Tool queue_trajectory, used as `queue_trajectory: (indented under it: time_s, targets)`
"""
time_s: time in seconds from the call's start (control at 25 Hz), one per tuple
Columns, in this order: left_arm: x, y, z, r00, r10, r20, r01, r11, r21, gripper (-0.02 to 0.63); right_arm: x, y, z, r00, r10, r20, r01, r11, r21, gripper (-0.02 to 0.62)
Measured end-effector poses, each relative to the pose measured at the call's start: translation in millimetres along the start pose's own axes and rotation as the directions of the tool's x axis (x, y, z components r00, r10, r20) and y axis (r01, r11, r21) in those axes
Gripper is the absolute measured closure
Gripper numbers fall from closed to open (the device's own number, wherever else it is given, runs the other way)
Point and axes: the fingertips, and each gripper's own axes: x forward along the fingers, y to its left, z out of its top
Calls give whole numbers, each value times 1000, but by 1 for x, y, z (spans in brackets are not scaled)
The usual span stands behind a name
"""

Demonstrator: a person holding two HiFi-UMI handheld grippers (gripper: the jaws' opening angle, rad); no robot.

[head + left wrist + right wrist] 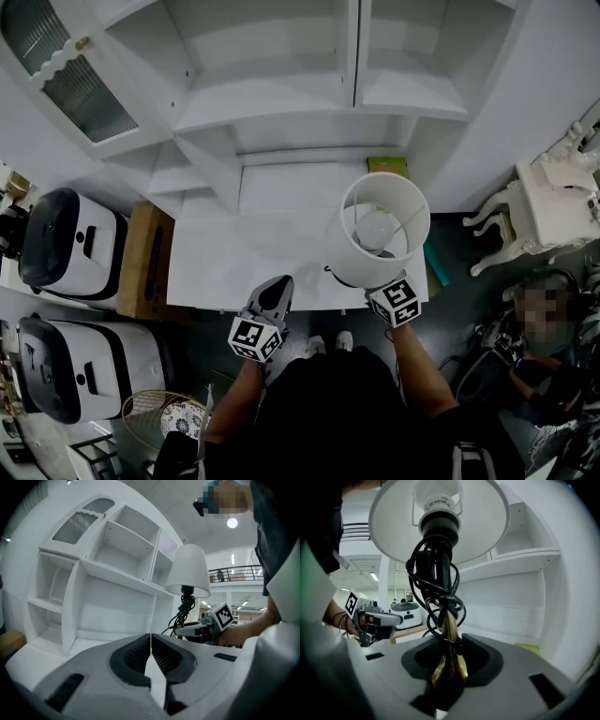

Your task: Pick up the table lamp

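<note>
Right gripper [450, 644] is clamped low on the brass stem [449, 623] of the white-shaded table lamp [383, 228]. The shade sits directly above the jaws and the lamp is upright. The lamp is over the front right corner of the white tabletop [244, 253], in front of the white shelf unit [281, 84].

Look: tapered white shade with an open top and a wire frame inside, black socket [439, 524] under it, black power cord [436, 588] coiled round the stem.

Left gripper [150, 639] has its jaws pressed together with nothing between them. It's left of the lamp and apart from it, at the table's front edge.

Hard to see: the lamp base is covered in every view, so I can't tell if it touches the table. In the head view the right jaws are under the shade; only the marker cube [395, 301] shows.
</note>
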Motion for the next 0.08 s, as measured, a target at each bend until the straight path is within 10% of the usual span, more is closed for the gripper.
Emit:
queue_trajectory:
  time_s: [0.08]
  targets:
    - [-1, 1, -2, 1000, 2, -2, -2, 1000, 0, 586, -1, 2, 0, 1000, 4, 0, -4, 1000, 0, 468]
